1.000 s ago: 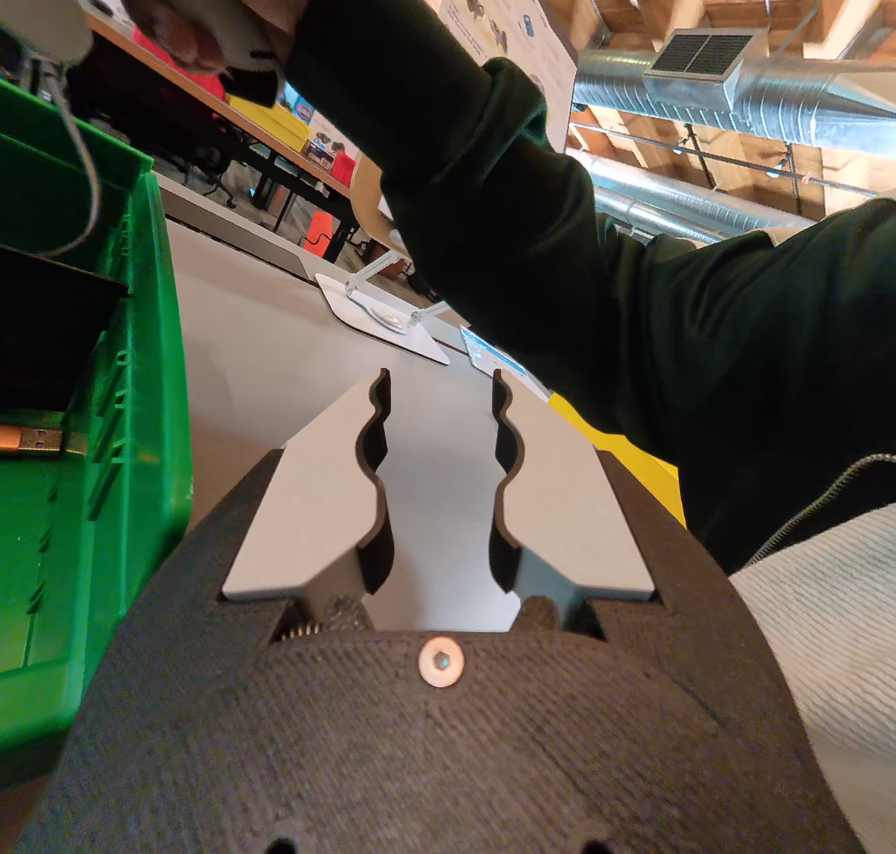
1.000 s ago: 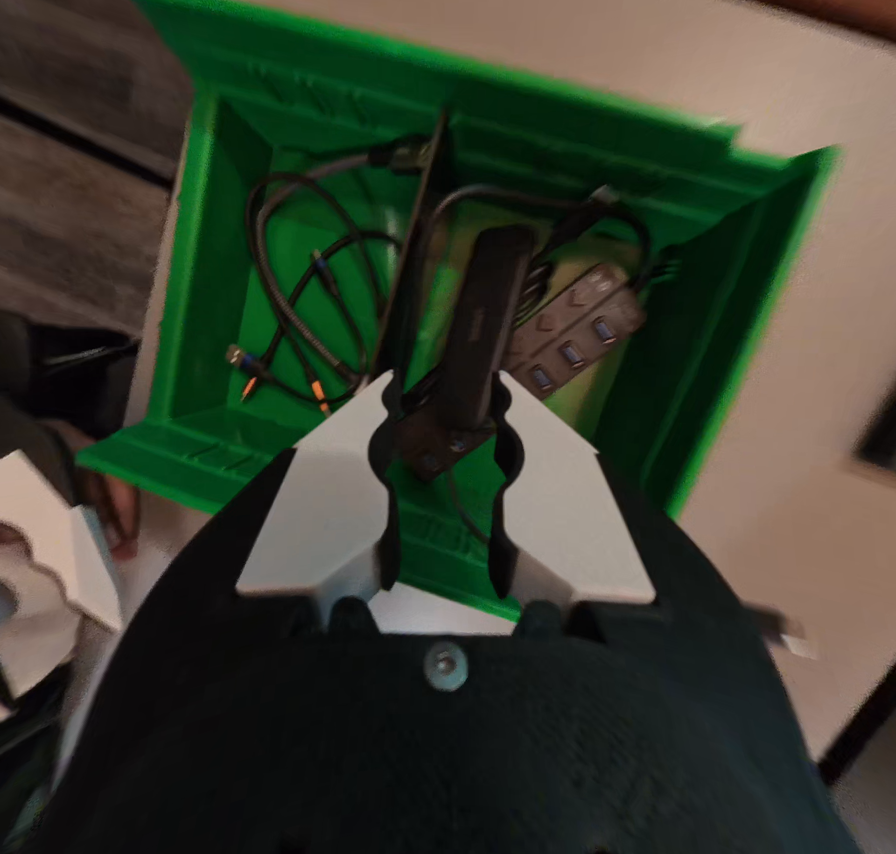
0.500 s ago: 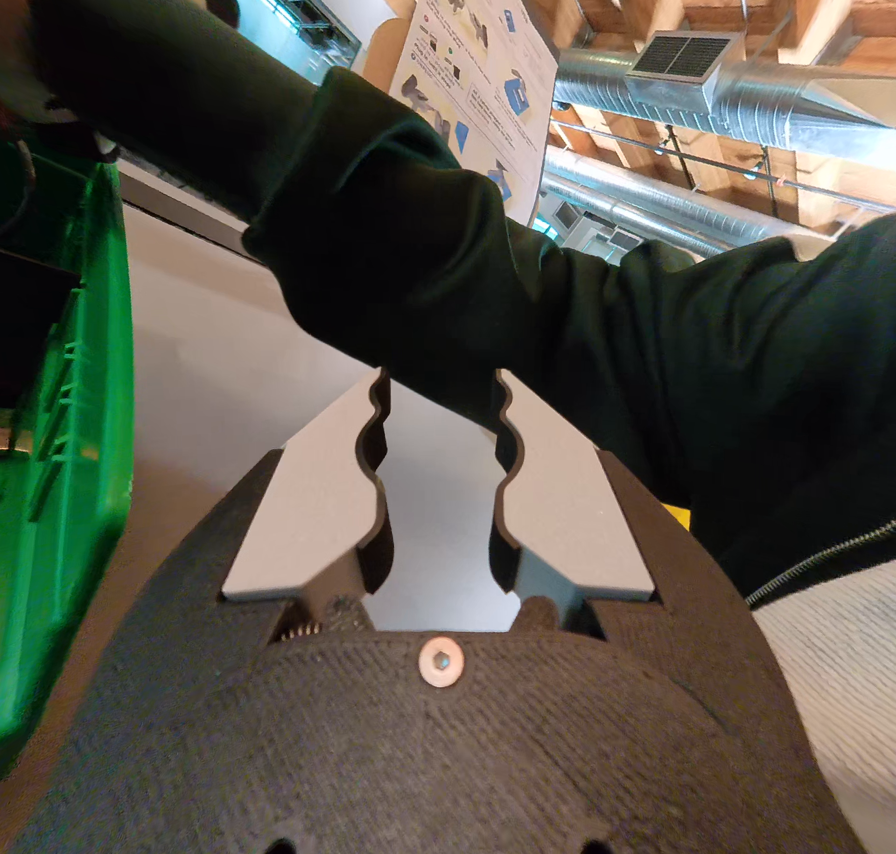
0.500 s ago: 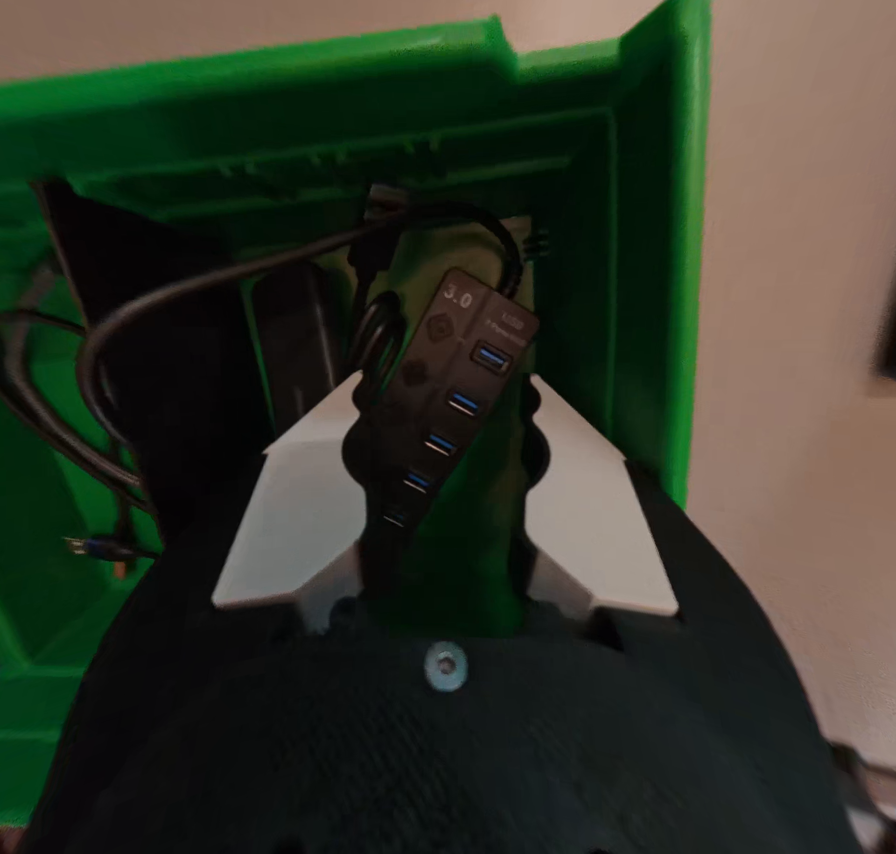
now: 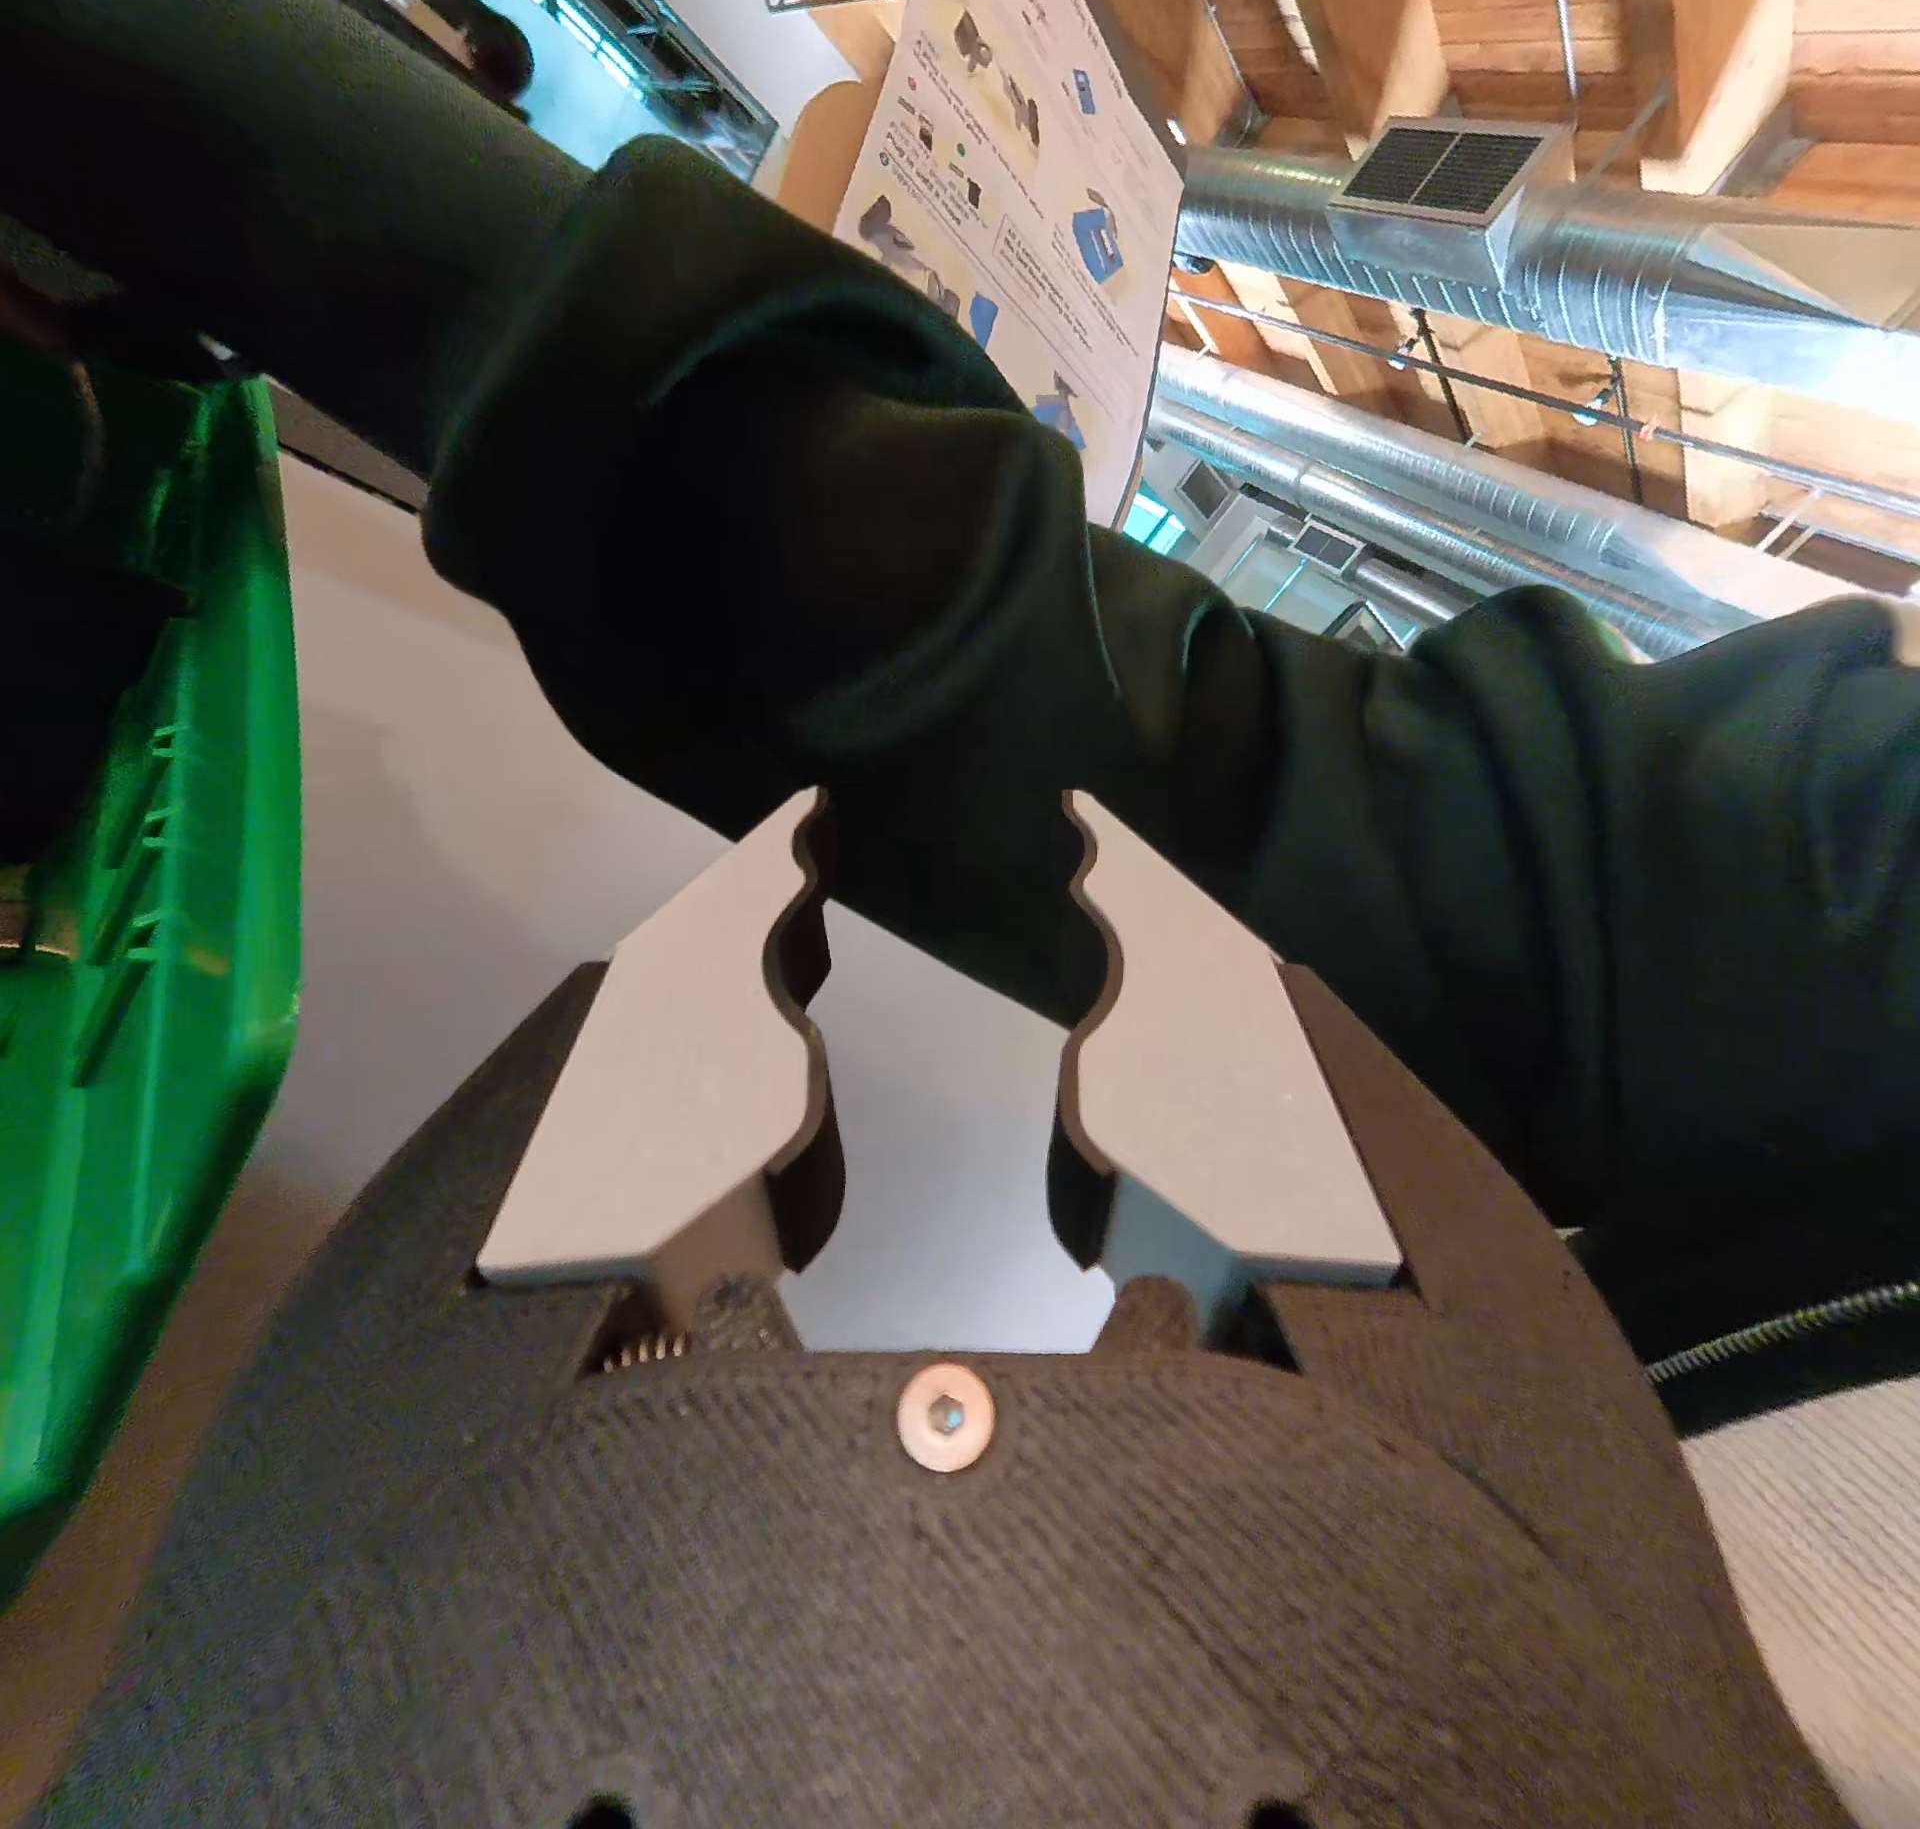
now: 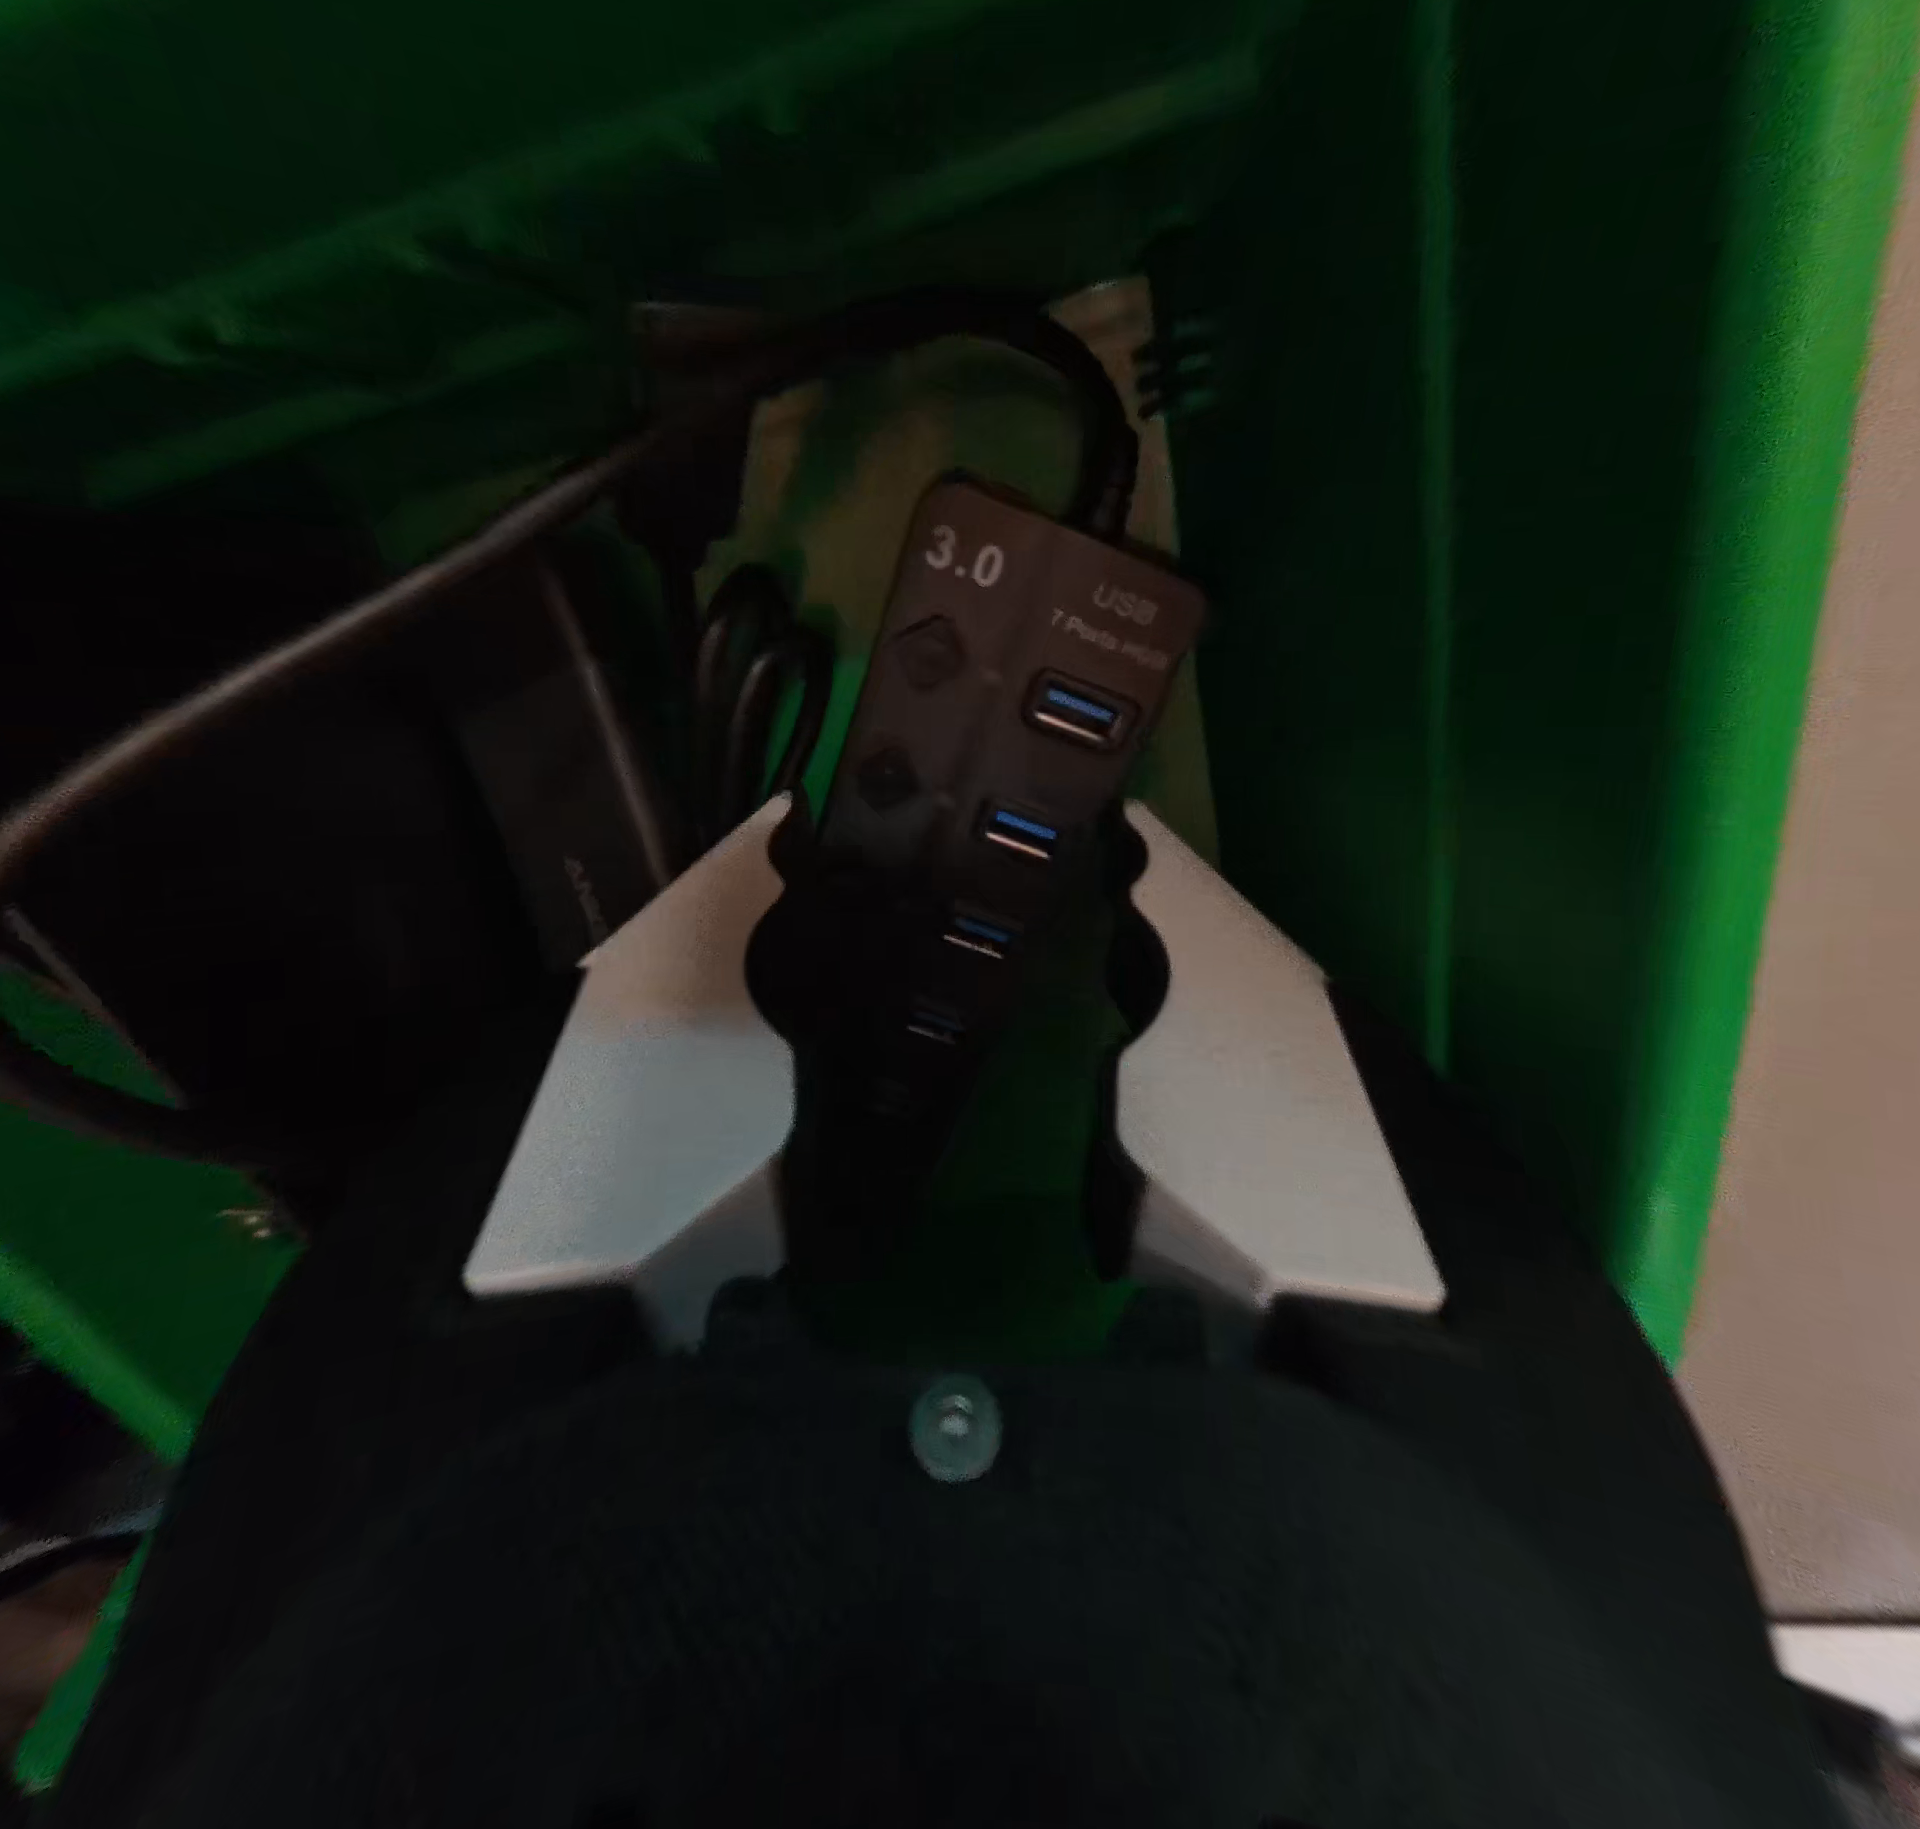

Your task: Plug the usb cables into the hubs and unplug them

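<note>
A black USB hub (image 6: 997,740) with blue ports lies in the right compartment of a green bin (image 6: 1558,636). My right gripper (image 6: 961,823) is down inside the bin, open, with the hub's near end between its fingers. A second, slimmer dark hub (image 6: 582,771) lies to the left, with a dark cable (image 6: 260,678) running over it. My left gripper (image 5: 940,823) is open and empty, low over the table beside the green bin (image 5: 156,948).
A person's dark sleeve (image 5: 831,532) crosses the left wrist view, above and just ahead of the left fingers, towards the bin. The pale table (image 5: 468,792) runs on past the bin, and shows right of it (image 6: 1849,844). A poster (image 5: 1018,169) hangs behind.
My right gripper has dropped into the bin's right compartment and closed in on the ported hub. In the left wrist view the sleeve has sunk lower, over the fingertips.
</note>
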A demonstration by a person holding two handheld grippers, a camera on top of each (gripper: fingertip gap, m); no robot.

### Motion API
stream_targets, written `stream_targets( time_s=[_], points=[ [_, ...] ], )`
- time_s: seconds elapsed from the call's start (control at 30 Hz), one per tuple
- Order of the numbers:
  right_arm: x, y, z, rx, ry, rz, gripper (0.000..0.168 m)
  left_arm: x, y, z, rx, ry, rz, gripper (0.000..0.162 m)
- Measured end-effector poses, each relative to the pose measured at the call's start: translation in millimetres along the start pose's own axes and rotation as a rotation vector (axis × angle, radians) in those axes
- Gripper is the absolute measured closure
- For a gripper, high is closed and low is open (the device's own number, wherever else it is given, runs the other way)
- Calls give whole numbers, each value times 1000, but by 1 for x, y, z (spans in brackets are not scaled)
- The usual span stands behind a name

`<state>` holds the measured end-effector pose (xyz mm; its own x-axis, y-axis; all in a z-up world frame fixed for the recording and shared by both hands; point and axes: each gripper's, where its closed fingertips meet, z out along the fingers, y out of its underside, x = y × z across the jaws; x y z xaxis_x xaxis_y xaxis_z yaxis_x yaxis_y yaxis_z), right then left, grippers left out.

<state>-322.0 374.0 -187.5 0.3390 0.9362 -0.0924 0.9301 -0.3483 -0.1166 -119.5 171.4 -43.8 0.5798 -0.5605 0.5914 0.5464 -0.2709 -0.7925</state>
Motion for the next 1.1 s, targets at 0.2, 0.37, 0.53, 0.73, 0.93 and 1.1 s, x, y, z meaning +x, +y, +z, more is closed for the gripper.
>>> stream_targets(
  time_s=[0.2, 0.37, 0.53, 0.73, 0.93, 1.1],
  points=[
    [-4, -11, -14, 130, -15, -42, 114, 0, 4, 1, -15, -7, 18, 123],
    [-9, -38, -93, 444, 67, -156, 117, -1, 5, 2, -19, -11, 18, 123],
    [-14, -51, -182, 821, 81, -227, 118, 1, 9, 4, -35, -9, 28, 123],
    [-23, -35, -274, 1139, -24, -190, 119, 3, 14, 6, -52, -12, 47, 123],
    [-37, -15, -365, 1290, -142, -160, 119, 5, 22, 10, -81, -14, 71, 123],
    [-37, 7, -412, 1338, -58, -185, 119, 7, 26, 11, -96, -16, 87, 123]
  ],
)
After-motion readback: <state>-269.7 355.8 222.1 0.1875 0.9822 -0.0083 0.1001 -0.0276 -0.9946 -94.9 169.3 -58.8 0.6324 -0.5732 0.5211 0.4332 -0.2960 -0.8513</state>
